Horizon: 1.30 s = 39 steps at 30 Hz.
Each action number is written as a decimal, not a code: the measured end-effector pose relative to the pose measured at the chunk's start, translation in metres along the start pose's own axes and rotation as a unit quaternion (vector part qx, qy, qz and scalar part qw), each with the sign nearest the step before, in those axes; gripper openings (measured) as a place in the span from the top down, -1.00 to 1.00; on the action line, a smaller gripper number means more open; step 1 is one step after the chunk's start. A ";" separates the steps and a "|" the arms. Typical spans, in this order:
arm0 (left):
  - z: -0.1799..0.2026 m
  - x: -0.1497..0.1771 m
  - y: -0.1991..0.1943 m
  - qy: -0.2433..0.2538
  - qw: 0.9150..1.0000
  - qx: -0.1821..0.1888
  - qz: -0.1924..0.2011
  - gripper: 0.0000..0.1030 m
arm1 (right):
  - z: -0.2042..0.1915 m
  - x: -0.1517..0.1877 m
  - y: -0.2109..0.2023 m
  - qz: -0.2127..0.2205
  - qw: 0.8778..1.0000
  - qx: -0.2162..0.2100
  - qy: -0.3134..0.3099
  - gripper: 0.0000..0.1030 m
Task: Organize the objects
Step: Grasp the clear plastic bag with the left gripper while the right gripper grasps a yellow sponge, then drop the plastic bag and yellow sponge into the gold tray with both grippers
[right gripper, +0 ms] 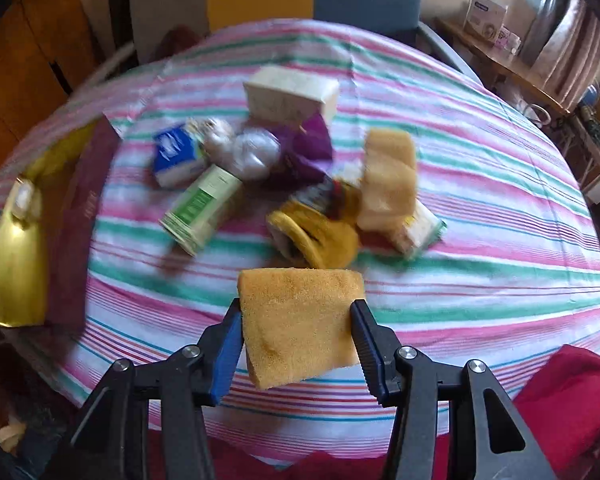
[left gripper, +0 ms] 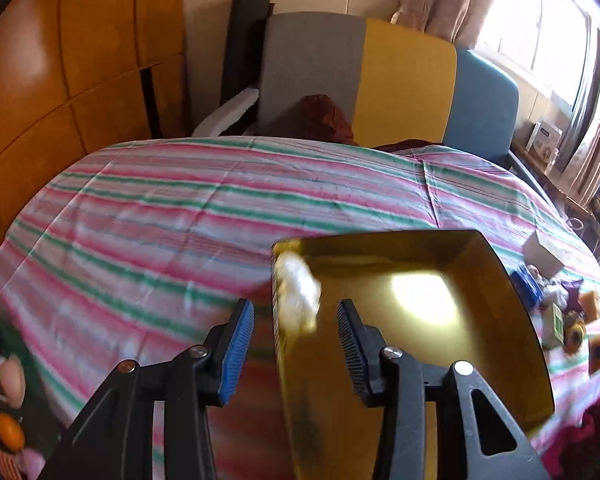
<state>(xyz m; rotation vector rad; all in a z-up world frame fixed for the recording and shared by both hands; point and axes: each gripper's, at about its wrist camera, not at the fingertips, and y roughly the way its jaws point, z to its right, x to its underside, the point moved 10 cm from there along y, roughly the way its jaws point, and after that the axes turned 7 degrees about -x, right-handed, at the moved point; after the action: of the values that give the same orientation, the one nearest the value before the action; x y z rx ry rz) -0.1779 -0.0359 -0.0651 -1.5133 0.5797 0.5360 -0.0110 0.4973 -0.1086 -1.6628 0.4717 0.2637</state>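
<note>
My left gripper [left gripper: 296, 332] is open above the left wall of a shiny gold tray [left gripper: 420, 340]. A white fluffy lump [left gripper: 298, 294] is blurred between and just beyond the fingers, at the tray's near-left corner. My right gripper [right gripper: 298, 330] is shut on a yellow sponge [right gripper: 300, 324], held above the striped tablecloth [right gripper: 460, 240]. Beyond it lies a pile: a second yellow sponge [right gripper: 388, 176], a green-and-white box [right gripper: 202, 210], a blue packet [right gripper: 176, 154], silver balls [right gripper: 256, 152], a purple cloth [right gripper: 304, 152], a cream box [right gripper: 292, 94], a yellow roll [right gripper: 312, 236].
The gold tray [right gripper: 16, 264] with the white lump [right gripper: 23, 200] sits at the table's left edge in the right wrist view, beside a dark red lid [right gripper: 84, 220]. A multicoloured chair [left gripper: 380, 80] stands behind the table. A wooden cabinet [left gripper: 60, 80] is at left.
</note>
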 end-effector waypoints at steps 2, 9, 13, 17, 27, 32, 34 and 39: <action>-0.010 0.014 -0.012 -0.010 1.000 0.001 -0.002 0.15 | -0.038 -0.017 -0.006 0.028 0.999 -0.032 -0.019 -0.03; -0.023 0.054 -0.029 -0.041 0.999 0.018 -0.022 0.15 | -0.239 -0.058 -0.009 0.082 0.973 -0.161 -0.146 -0.09; -0.027 0.062 -0.032 -0.043 0.999 0.018 -0.018 0.15 | -0.327 -0.066 0.028 0.055 0.962 -0.198 -0.180 -0.09; -0.030 0.061 -0.028 -0.052 0.998 0.023 -0.013 0.15 | -0.397 -0.064 0.077 0.008 0.958 -0.210 -0.194 -0.09; -0.039 0.068 -0.018 -0.074 0.996 0.034 -0.025 0.15 | -0.461 -0.073 0.144 -0.047 0.954 -0.263 -0.137 -0.64; -0.031 0.068 -0.021 -0.063 0.997 0.036 -0.021 0.15 | -0.456 -0.073 0.128 -0.037 0.944 -0.313 -0.102 -0.83; -0.027 0.068 -0.023 -0.053 0.998 0.032 -0.016 0.14 | -0.448 -0.070 0.119 -0.028 0.945 -0.304 -0.115 -0.84; -0.008 0.064 -0.034 -0.021 0.999 0.026 -0.004 0.13 | -0.416 -0.063 0.095 0.002 0.954 -0.260 -0.150 -0.96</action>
<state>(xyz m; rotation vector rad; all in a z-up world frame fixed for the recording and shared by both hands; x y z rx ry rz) -0.1067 -0.0457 -0.0809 -1.4501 0.5513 0.5421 -0.1503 0.0888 -0.1032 -2.0850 0.1798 0.6792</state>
